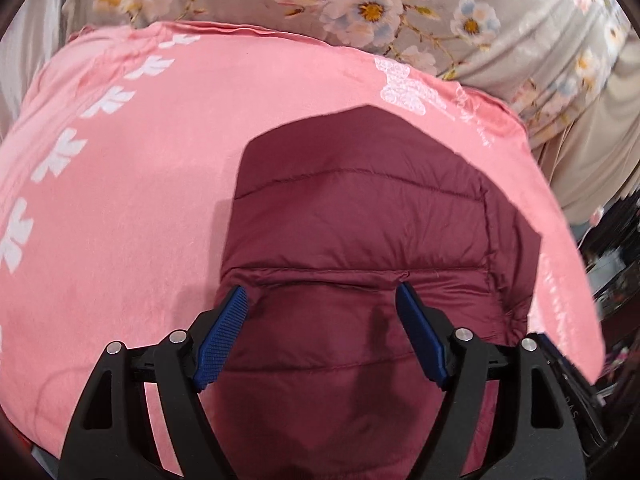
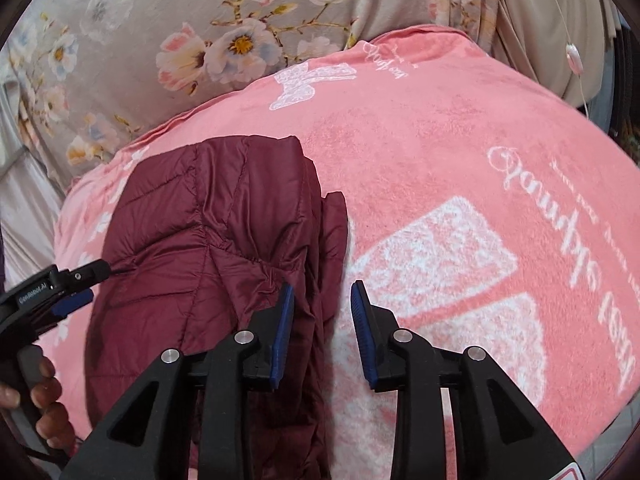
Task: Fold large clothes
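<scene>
On a pink blanket (image 2: 460, 160) lay folded, the maroon jacket (image 2: 208, 216). Hovered above it with fingers spread and released: left gripper (image 1: 322, 296), right gripper (image 2: 322, 292) over its edge.

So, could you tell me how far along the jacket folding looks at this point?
Mostly done: the maroon puffer jacket lies as a compact folded bundle on the pink blanket. In hand: nothing; the left gripper and right gripper are open above it. Left, perhaps: tucking in the loose edge on its right side.
</scene>
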Tool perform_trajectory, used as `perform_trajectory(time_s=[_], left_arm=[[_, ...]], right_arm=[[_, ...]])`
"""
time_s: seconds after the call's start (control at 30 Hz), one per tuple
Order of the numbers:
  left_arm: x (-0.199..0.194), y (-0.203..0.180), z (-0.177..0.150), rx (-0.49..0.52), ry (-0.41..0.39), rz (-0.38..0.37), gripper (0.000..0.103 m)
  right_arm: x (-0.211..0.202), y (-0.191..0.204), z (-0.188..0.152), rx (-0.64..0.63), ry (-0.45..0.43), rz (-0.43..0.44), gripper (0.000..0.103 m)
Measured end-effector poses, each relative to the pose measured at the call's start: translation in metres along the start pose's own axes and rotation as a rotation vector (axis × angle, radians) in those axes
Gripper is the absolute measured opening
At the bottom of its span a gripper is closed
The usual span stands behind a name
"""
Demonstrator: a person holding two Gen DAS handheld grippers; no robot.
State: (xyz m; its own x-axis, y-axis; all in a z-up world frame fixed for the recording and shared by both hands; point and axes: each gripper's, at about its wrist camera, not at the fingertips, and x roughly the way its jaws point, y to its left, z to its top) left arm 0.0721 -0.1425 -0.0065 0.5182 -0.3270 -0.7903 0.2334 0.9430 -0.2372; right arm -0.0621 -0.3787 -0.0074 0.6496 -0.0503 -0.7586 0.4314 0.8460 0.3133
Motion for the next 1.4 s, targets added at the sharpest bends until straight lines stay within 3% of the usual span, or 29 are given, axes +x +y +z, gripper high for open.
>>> perform_trajectory(time_s=[0.1, 0.33, 0.47, 0.57, 0.73, 0.87, 0.93, 0.97, 1.07, 1.17, 1.4], left_arm=[[-0.007, 0.004, 0.000, -0.013, -0.009, -0.004, 0.074], [-0.013, -0.002, 0.009, 0.003, -0.035, 0.008, 0.074], [-0.014, -0.005, 0.027, -0.006, -0.059, 0.017, 0.074], [-0.016, -0.019, 0.053, 0.021, -0.081, 0.008, 0.074], [-0.021, -0.078, 0.074, 0.218, -0.091, -0.053, 0.074], [0.014, -0.137, 0.067, 0.389, 0.047, -0.134, 0.074], [0.037, -0.161, 0.058, 0.441, 0.087, -0.110, 0.074], [0.051, -0.173, 0.053, 0.467, 0.116, -0.096, 0.071], [0.087, -0.196, 0.038, 0.504, 0.177, -0.042, 0.066], [0.108, -0.204, 0.026, 0.524, 0.169, 0.026, 0.065], [0.136, -0.202, 0.018, 0.498, 0.157, 0.088, 0.065]], right_arm=[[0.006, 0.003, 0.009, 0.028, 0.002, 0.027, 0.037], [0.022, 0.016, 0.064, 0.093, -0.020, 0.066, 0.037], [0.030, 0.020, 0.084, 0.093, -0.007, 0.018, 0.037], [0.015, 0.018, 0.068, 0.061, -0.004, 0.045, 0.037], [-0.024, -0.002, -0.008, -0.033, 0.030, 0.040, 0.037], [-0.033, -0.002, -0.046, -0.073, 0.047, 0.067, 0.037], [-0.029, -0.001, -0.054, -0.099, 0.056, 0.051, 0.027], [-0.027, -0.003, -0.057, -0.100, 0.071, 0.061, 0.013], [-0.028, -0.011, -0.064, -0.083, 0.071, 0.070, 0.011], [-0.023, -0.020, -0.070, -0.071, 0.079, 0.054, 0.010], [-0.001, -0.031, -0.075, -0.063, 0.116, 0.039, 0.010]])
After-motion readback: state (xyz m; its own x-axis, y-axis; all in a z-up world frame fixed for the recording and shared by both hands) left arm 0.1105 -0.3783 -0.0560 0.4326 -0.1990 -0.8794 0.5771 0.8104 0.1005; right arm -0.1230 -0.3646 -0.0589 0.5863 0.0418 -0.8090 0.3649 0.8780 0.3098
